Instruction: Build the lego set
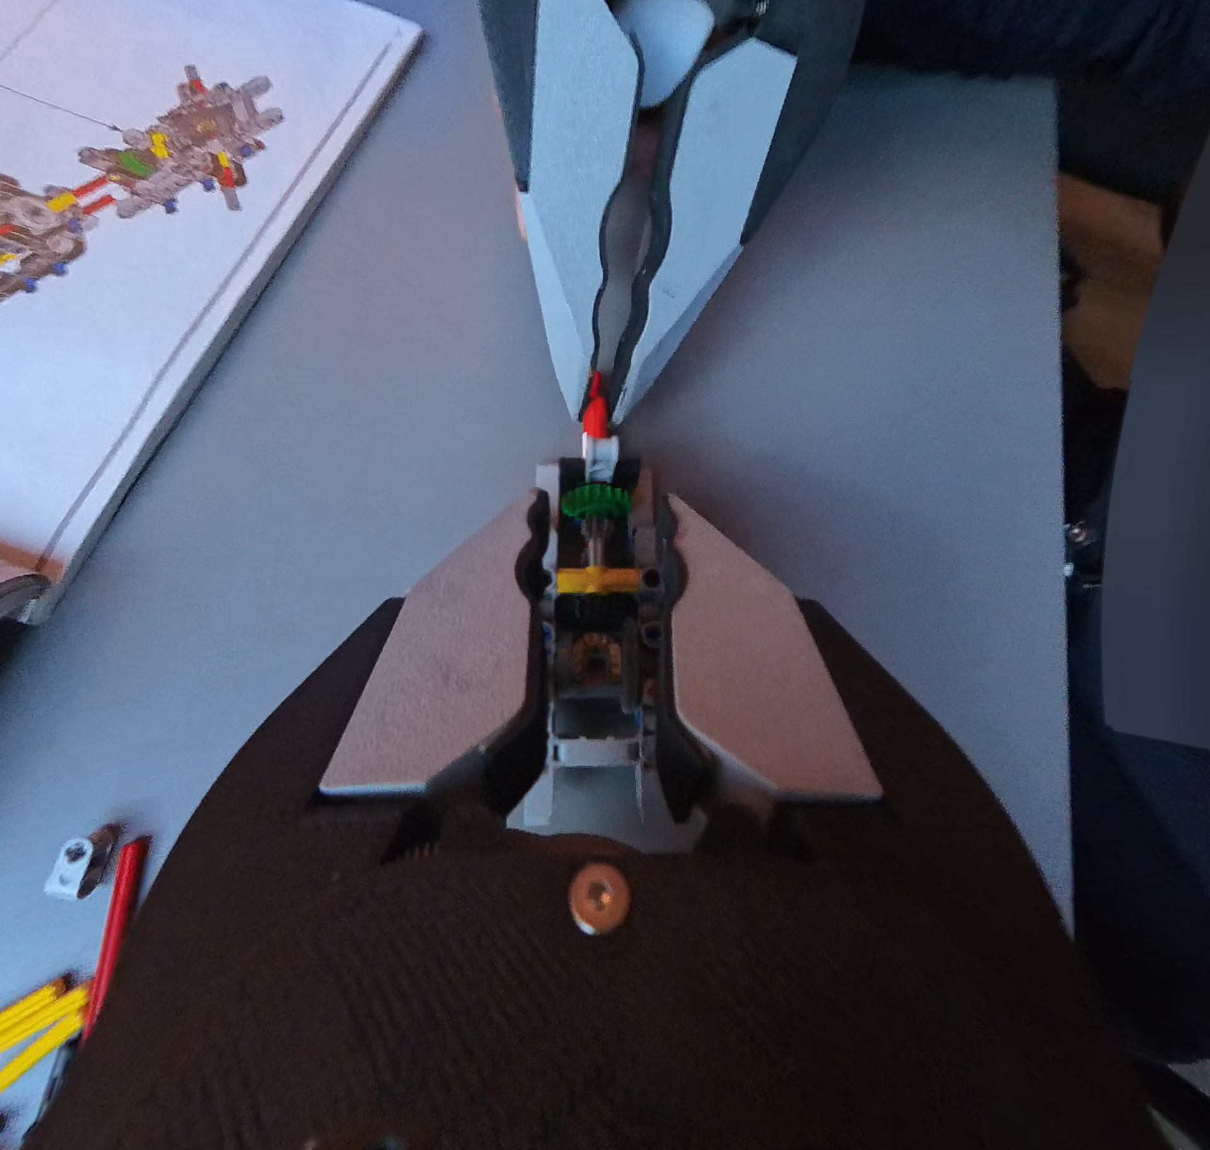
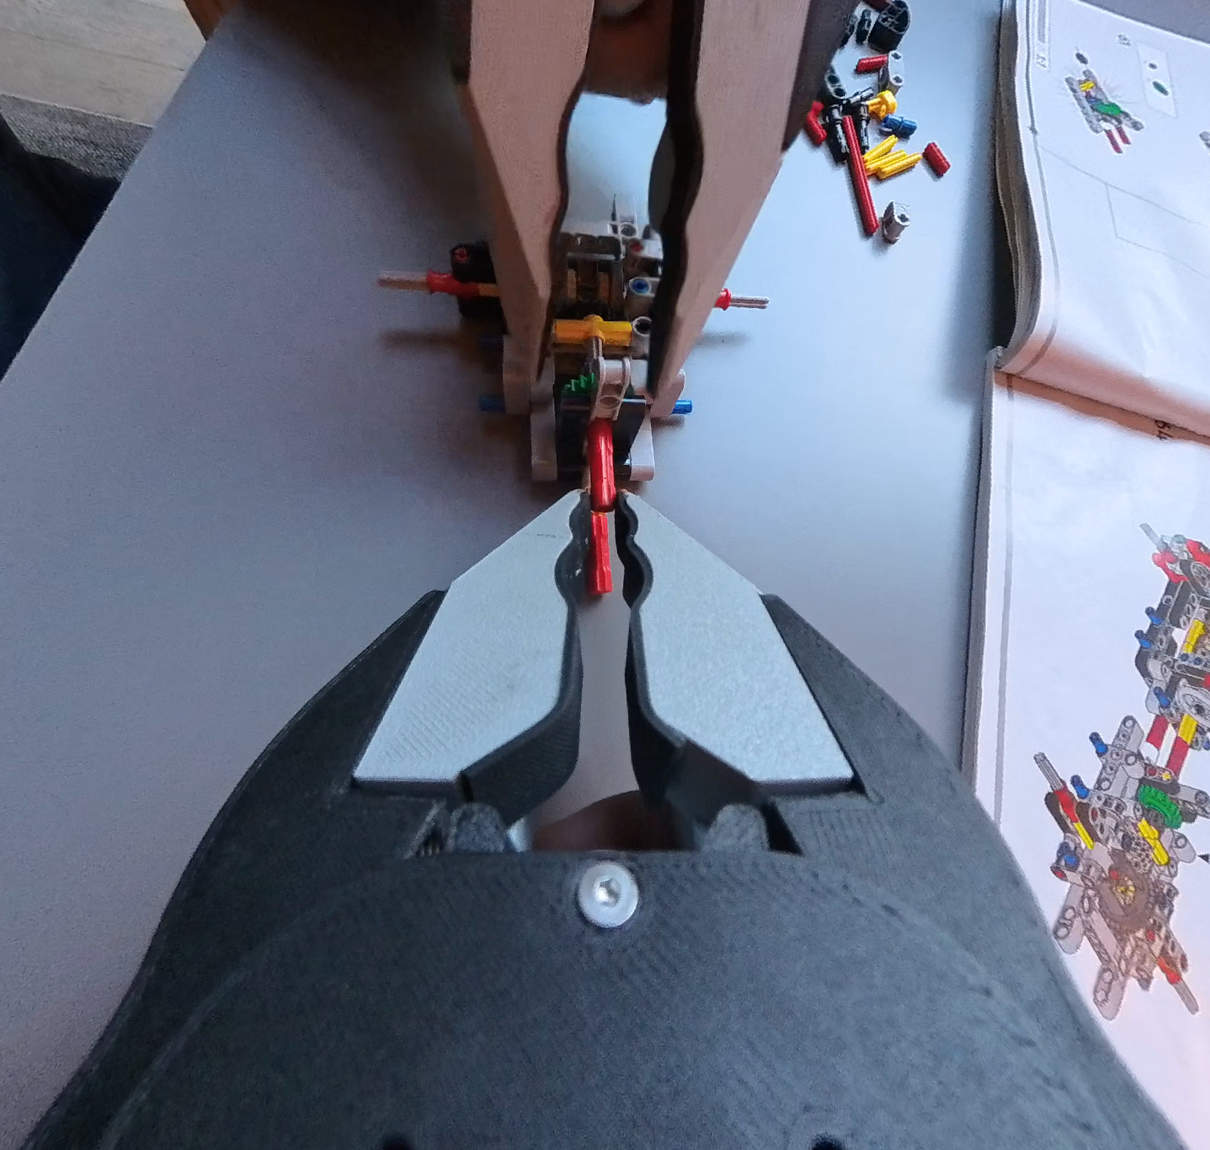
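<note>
While the left gripper squeezes the toy block model from both sides on the gray table, the right gripper pinches a red stick poking out of the model's front. Loose pieces and an open booklet lie nearby.

a hobby or work desk indoors, set up for building a toy model. a smooth grey table carries an open instruction booklet with coloured assembly drawings, a scatter of small loose plastic building pieces in red, yellow, blue and black, and a half-built model. wooden flooring shows past the table edge.
</note>
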Available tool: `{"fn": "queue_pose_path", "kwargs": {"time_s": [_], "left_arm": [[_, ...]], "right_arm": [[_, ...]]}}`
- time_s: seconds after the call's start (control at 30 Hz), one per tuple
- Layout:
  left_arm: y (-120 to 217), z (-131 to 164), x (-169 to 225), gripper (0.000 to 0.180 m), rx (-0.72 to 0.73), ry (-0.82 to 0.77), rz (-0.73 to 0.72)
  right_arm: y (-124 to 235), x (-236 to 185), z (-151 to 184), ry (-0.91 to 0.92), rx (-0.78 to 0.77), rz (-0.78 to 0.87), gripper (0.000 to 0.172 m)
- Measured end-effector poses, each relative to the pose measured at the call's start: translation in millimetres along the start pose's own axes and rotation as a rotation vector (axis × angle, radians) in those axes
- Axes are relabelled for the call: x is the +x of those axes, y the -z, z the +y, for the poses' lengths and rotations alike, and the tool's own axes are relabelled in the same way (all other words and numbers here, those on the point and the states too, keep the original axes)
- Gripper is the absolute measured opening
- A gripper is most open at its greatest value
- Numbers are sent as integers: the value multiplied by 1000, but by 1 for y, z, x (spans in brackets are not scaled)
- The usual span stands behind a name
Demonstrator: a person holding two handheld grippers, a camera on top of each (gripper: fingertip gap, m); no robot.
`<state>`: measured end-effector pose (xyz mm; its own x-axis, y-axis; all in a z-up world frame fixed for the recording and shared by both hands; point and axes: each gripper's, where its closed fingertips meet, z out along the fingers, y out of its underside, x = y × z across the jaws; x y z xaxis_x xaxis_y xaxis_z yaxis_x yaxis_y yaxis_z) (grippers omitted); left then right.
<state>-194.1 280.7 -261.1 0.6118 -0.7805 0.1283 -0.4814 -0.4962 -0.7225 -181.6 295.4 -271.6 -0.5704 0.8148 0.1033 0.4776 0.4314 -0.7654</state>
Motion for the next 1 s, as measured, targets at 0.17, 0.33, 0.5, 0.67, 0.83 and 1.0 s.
{"fn": "queue_pose_path", "kwargs": {"time_s": [0.17,0.33,0.5,0.67,0.83,1.0], "left_arm": [[-5,1,-3,21,-18,-34,-48],[-4,1,-2,20,-19,-33,-39],[-4,2,-2,20,-23,-40,-46],[-4,2,-1,20,-28,-48,-47],[-3,3,-1,19,-31,-47,-45],[-1,6,0,19,-50,-59,-48]], "right_arm": [[0,-3,0,-7,2,-15,17],[-5,2,-1,-14,2,23,35],[1,10,-16,-35,84,56,35],[-13,-2,-22,7,91,30,25],[-16,-2,-23,41,83,41,23],[-18,-3,-24,66,83,39,22]]}}
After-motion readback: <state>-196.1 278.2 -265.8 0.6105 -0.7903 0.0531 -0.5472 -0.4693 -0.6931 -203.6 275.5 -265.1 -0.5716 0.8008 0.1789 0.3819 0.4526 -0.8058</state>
